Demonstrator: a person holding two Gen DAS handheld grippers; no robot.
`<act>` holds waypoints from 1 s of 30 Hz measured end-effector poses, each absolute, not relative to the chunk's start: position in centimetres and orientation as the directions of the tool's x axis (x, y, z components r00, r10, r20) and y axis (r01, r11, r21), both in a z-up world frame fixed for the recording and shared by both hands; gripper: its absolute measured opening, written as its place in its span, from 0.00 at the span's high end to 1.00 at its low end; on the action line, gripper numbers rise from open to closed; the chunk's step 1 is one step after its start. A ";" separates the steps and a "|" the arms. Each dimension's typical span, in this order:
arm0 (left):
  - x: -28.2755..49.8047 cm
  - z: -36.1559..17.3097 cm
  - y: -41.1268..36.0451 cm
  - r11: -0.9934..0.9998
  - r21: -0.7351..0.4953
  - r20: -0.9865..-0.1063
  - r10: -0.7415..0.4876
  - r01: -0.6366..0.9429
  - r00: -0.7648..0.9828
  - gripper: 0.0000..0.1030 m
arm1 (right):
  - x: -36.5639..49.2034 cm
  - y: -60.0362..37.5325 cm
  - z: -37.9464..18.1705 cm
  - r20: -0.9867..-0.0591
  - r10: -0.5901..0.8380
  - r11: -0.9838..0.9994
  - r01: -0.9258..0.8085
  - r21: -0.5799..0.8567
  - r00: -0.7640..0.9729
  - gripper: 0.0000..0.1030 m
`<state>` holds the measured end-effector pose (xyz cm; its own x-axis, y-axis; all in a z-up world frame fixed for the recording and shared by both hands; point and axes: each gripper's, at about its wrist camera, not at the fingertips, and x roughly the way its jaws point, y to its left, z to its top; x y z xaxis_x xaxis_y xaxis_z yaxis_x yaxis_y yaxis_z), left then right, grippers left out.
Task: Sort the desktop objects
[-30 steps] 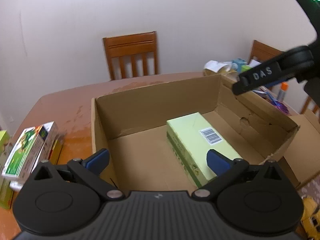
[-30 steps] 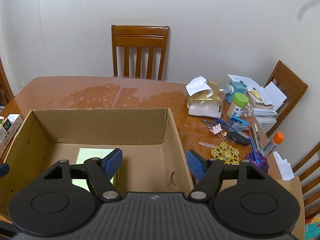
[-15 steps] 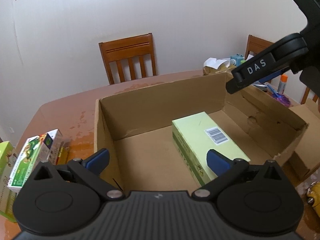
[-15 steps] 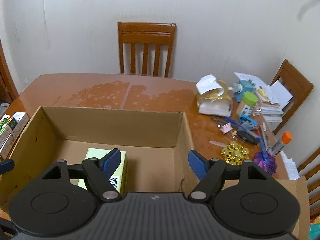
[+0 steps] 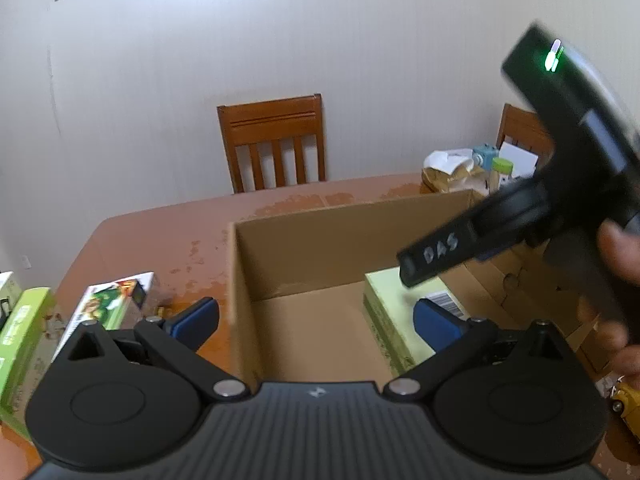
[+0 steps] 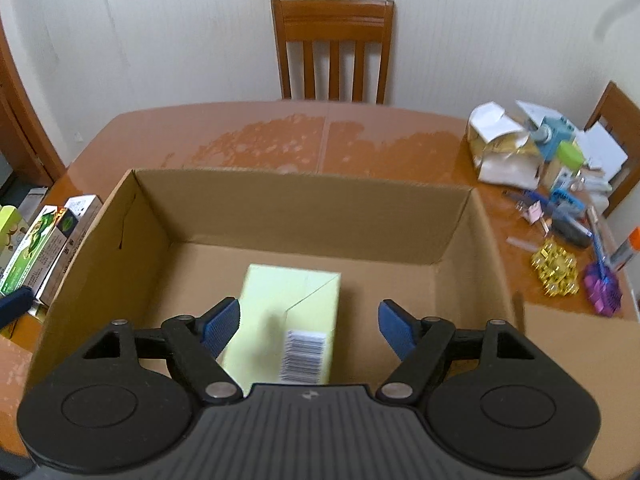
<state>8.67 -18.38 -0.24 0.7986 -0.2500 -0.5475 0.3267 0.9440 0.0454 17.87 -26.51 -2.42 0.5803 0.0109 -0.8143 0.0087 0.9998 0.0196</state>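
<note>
The right gripper (image 6: 310,322), fingers spread wide and empty, is hovering above the pale green rectangular carton (image 6: 286,316), whose long axis is running straight ahead between them.

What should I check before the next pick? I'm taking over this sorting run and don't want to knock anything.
1. Right gripper empty, blue pads apart: ok; its jaws have just been opening a little.
2. Left gripper open with nothing between its pads: ok.
3. Pale green box lying flat inside the cardboard box: ok.
4. Room left in the cardboard box beside it: ok.
5. Green cartons outside the box's left wall, waiting on the table: ok.
6. Right gripper clear of the left one's path: cannot tell; it crosses the left view, blurred.
</note>
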 end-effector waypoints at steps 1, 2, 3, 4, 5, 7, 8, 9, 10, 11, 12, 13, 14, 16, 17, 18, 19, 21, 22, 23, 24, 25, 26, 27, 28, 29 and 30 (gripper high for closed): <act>8.6 0.0 -17.9 0.946 0.045 -0.545 -0.246 0.321 0.802 0.00 | 17.9 -26.2 -2.6 -0.819 0.009 1.000 0.015 0.021 0.574 0.19; 8.4 0.2 -17.5 0.947 0.046 -0.540 -0.244 0.318 0.805 0.00 | 18.0 -26.0 -2.8 -0.823 0.008 1.000 0.020 0.024 0.568 0.14; 8.3 0.3 -17.1 0.947 0.050 -0.532 -0.243 0.317 0.811 0.00 | 18.0 -25.7 -3.0 -0.827 0.014 0.999 0.021 0.032 0.562 0.12; 8.1 0.5 -16.7 0.948 0.058 -0.524 -0.239 0.314 0.818 0.00 | 18.1 -25.5 -3.2 -0.831 0.023 0.999 0.021 0.041 0.556 0.12; 8.0 0.6 -16.4 0.948 0.069 -0.516 -0.232 0.309 0.825 0.00 | 18.2 -25.3 -3.5 -0.837 0.022 0.999 0.026 0.043 0.546 0.11; 8.0 0.7 -15.9 0.949 0.091 -0.501 -0.217 0.300 0.838 0.00 | 18.3 -24.9 -4.0 -0.847 0.015 0.999 0.034 0.039 0.531 0.07; 8.1 0.7 -15.8 0.950 0.099 -0.499 -0.209 0.295 0.841 0.00 | 18.4 -24.8 -4.2 -0.851 0.012 0.998 0.041 0.040 0.526 0.06; 8.2 0.6 -15.6 0.951 0.102 -0.502 -0.203 0.291 0.841 0.00 | 18.5 -24.7 -4.4 -0.856 0.011 0.998 0.049 0.042 0.517 0.05; 8.4 0.6 -15.4 0.953 0.100 -0.505 -0.199 0.286 0.840 0.00 | 18.5 -24.6 -4.6 -0.860 0.006 0.998 0.055 0.039 0.510 0.05; 8.6 0.5 -15.2 0.955 0.098 -0.509 -0.194 0.280 0.838 0.00 | 18.6 -24.5 -4.8 -0.864 -0.004 0.998 0.062 0.031 0.504 0.04; 8.7 0.6 -15.0 0.957 0.094 -0.508 -0.192 0.275 0.840 0.00 | 18.7 -24.4 -5.0 -0.868 -0.014 0.997 0.068 0.023 0.497 0.03; 8.7 0.6 -14.9 0.959 0.090 -0.508 -0.189 0.270 0.841 0.00 | 18.7 -24.4 -5.2 -0.871 -0.021 0.997 0.075 0.018 0.490 0.02; 8.8 0.7 -14.7 0.960 0.087 -0.507 -0.186 0.265 0.842 0.00 | 18.8 -24.3 -5.5 -0.875 -0.027 0.997 0.081 0.014 0.483 0.02; 9.1 0.7 -14.5 0.964 0.091 -0.503 -0.171 0.249 0.847 0.00 | 18.8 -24.1 -6.0 -0.882 -0.040 0.996 0.092 0.004 0.470 0.02; 9.2 0.7 -14.5 0.966 0.095 -0.503 -0.164 0.242 0.849 0.00 | 18.9 -23.9 -6.2 -0.885 -0.047 0.996 0.094 -0.003 0.464 0.02; 9.2 0.7 -14.5 0.963 0.085 -0.509 -0.177 0.254 0.843 0.00 | 18.9 -23.8 -6.5 -0.887 -0.054 0.995 0.095 -0.011 0.458 0.01; 9.2 0.7 -14.4 0.961 0.075 -0.515 -0.192 0.266 0.836 0.00 | 18.9 -23.6 -6.7 -0.890 -0.060 0.995 0.096 -0.018 0.452 0.01; 9.2 0.7 -14.3 0.953 0.056 -0.525 -0.226 0.298 0.821 0.00 | 18.9 -23.5 -7.1 -0.893 -0.068 0.994 0.103 -0.024 0.444 0.02; 9.2 0.8 -14.3 0.950 0.053 -0.525 -0.234 0.307 0.818 0.00 | 18.8 -23.5 -7.2 -0.895 -0.072 0.994 0.107 -0.027 0.441 0.02; 9.2 0.8 -14.3 0.948 0.051 -0.525 -0.242 0.314 0.816 0.00 | 18.8 -23.5 -7.1 -0.895 -0.075 0.994 0.108 -0.030 0.440 0.03; 9.1 0.8 -14.2 0.944 0.043 -0.521 -0.258 0.327 0.814 0.00 | 18.8 -23.6 -7.1 -0.894 -0.079 0.993 0.110 -0.034 0.441 0.07; 9.1 0.8 -14.3 0.943 0.040 -0.520 -0.264 0.331 0.812 0.00 | 18.7 -23.7 -7.1 -0.894 -0.085 0.993 0.113 -0.038 0.440 0.12; 9.1 0.9 -14.3 0.941 0.036 -0.519 -0.269 0.336 0.811 0.00 | 18.7 -23.8 -7.1 -0.896 -0.090 0.992 0.116 -0.043 0.436 0.20; 9.1 0.9 -14.4 0.940 0.033 -0.518 -0.275 0.340 0.810 0.00 | 18.7 -23.9 -7.2 -0.897 -0.082 0.992 0.120 -0.033 0.434 0.23; 9.1 0.8 -14.4 0.940 0.033 -0.517 -0.276 0.341 0.810 0.00 | 18.7 -24.1 -7.2 -0.898 -0.078 0.992 0.124 -0.027 0.434 0.24; 9.1 0.8 -14.5 0.939 0.033 -0.518 -0.277 0.342 0.810 0.00 | 18.6 -24.1 -7.2 -0.896 -0.085 0.992 0.126 -0.033 0.437 0.26; 9.1 0.8 -14.6 0.938 0.034 -0.519 -0.278 0.344 0.808 0.00 | 18.6 -24.1 -7.2 -0.894 -0.090 0.991 0.128 -0.038 0.439 0.28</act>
